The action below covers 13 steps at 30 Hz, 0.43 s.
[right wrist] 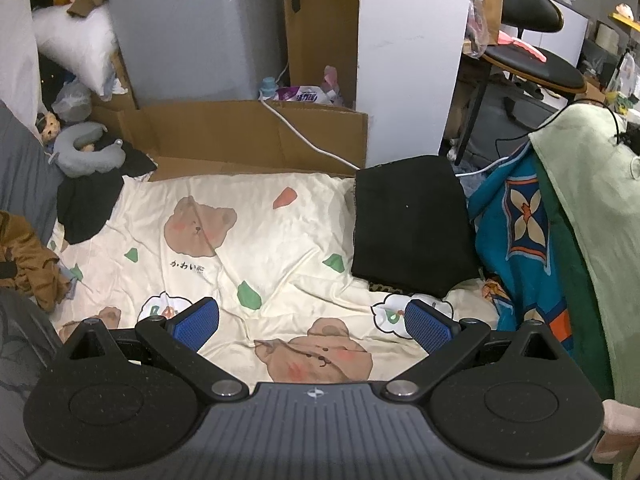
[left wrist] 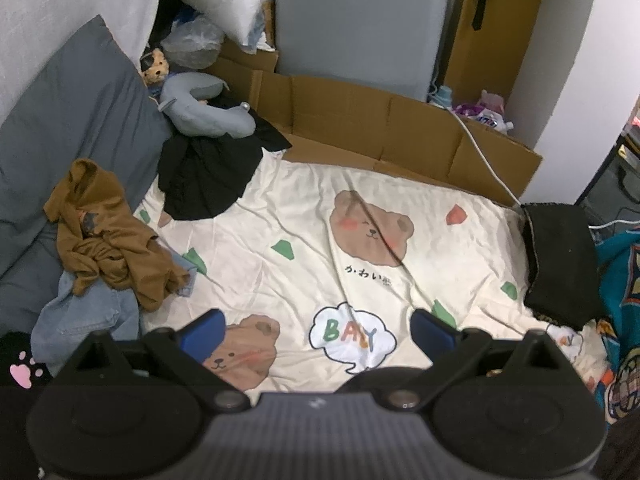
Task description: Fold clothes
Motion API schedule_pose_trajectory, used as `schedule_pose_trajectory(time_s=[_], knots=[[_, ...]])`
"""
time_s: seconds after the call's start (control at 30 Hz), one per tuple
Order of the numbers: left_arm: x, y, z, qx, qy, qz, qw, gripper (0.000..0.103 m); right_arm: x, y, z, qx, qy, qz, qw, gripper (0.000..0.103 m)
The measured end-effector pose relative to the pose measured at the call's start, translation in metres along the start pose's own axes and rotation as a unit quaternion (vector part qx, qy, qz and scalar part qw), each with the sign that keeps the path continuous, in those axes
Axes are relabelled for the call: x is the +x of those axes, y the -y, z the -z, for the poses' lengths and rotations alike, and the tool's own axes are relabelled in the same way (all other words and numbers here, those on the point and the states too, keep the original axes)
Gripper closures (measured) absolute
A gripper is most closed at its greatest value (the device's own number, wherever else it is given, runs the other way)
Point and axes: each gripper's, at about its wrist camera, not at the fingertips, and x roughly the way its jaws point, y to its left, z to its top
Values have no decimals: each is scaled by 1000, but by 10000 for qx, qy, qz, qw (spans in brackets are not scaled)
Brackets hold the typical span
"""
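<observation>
Brown crumpled garment (left wrist: 108,236) at my frame's left on jeans (left wrist: 84,320), black folded garment (right wrist: 412,224) right of centre on bear-print sheet (right wrist: 280,220), my left gripper (left wrist: 316,326) spread wide, right gripper (right wrist: 312,322) wide too, both empty.

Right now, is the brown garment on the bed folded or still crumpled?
Crumpled. The brown garment lies bunched in a heap, partly on blue jeans, with no flat folded edges.

A folded black garment (right wrist: 412,228) is seen lying flat at the right edge of the bed, while a crumpled brown top (left wrist: 108,236), pale blue jeans (left wrist: 86,320) beneath it and a rumpled black garment (left wrist: 208,176) are heaped at the left.
</observation>
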Motion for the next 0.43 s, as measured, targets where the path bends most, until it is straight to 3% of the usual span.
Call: schedule_pose_trajectory(time_s=[0.13, 0.43], knots=[[-2, 0, 2, 64, -22, -55, 10000, 3, 0, -5, -2, -92, -34, -11, 10000, 1], [-12, -9, 6, -19, -26, -190, 9998, 3, 5, -21, -15, -412, -71, -482, 9980, 1]])
